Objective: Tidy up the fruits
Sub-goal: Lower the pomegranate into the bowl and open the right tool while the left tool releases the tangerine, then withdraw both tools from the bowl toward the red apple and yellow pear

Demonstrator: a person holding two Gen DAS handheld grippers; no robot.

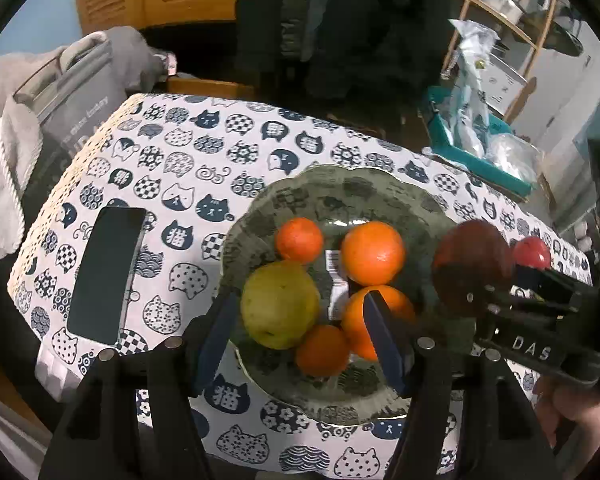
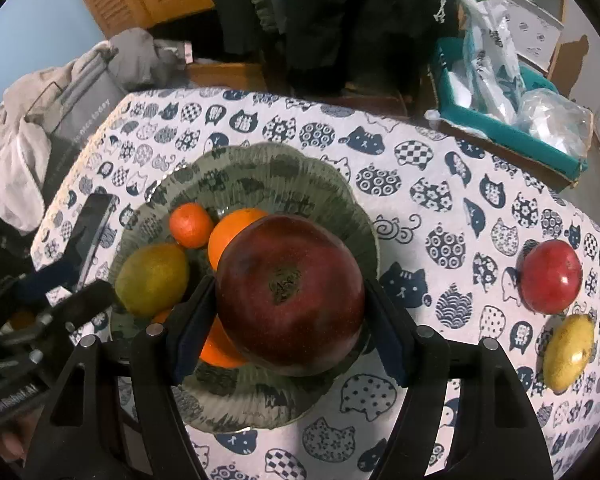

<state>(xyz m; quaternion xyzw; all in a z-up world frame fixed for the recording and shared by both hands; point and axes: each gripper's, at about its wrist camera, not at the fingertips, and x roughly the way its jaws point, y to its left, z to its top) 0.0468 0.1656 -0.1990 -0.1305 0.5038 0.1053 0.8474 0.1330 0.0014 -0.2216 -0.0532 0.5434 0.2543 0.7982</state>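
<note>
While the right gripper point(image 2: 290, 312) clamps a big red apple point(image 2: 290, 296) over the green plate point(image 2: 260, 176), the left gripper point(image 1: 300, 320) hangs open above the plate's fruit.

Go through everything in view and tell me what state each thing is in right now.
Big red apple: gripped in right gripper, above the plate.
Left gripper: jaws open, nothing gripped, over the fruit.
Plate: holds four oranges and a green fruit.
Small red apple: loose on the tablecloth.
Yellow fruit: loose on the tablecloth.
Phone: screen dark.
</note>
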